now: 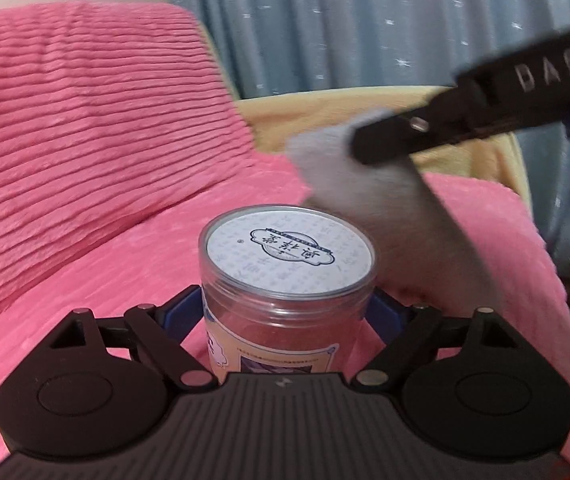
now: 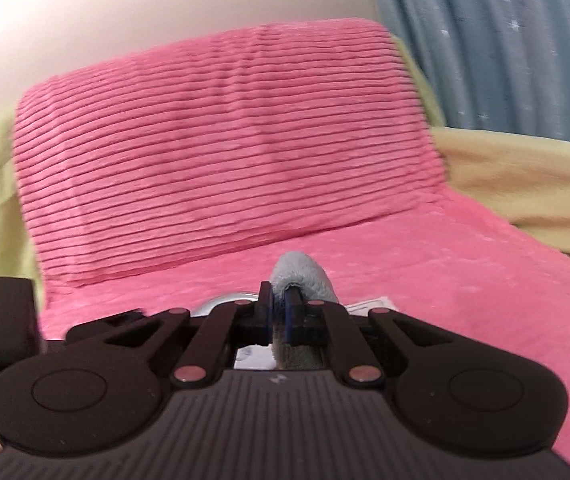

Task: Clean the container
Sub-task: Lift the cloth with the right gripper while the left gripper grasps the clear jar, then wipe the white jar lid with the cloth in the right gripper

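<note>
A clear round container point(image 1: 285, 264) with a white printed lid stands upright on the pink blanket. My left gripper point(image 1: 285, 312) is shut on its body, with a blue pad pressed against each side. My right gripper point(image 1: 361, 148) comes in from the upper right, above and behind the lid, shut on a grey cloth point(image 1: 385, 208) that hangs down behind the container. In the right wrist view the narrow jaws of the right gripper point(image 2: 279, 304) pinch the cloth point(image 2: 305, 276), which bulges past the tips. A bit of the container's rim point(image 2: 225, 300) shows just left of them.
A pink ribbed cushion point(image 1: 85, 120) leans up behind the pink blanket point(image 1: 105, 280) that covers the seat. Yellow fabric point(image 1: 445, 112) and a blue starred curtain point(image 1: 365, 20) lie beyond. A white paper point(image 2: 369, 304) rests on the blanket to the right.
</note>
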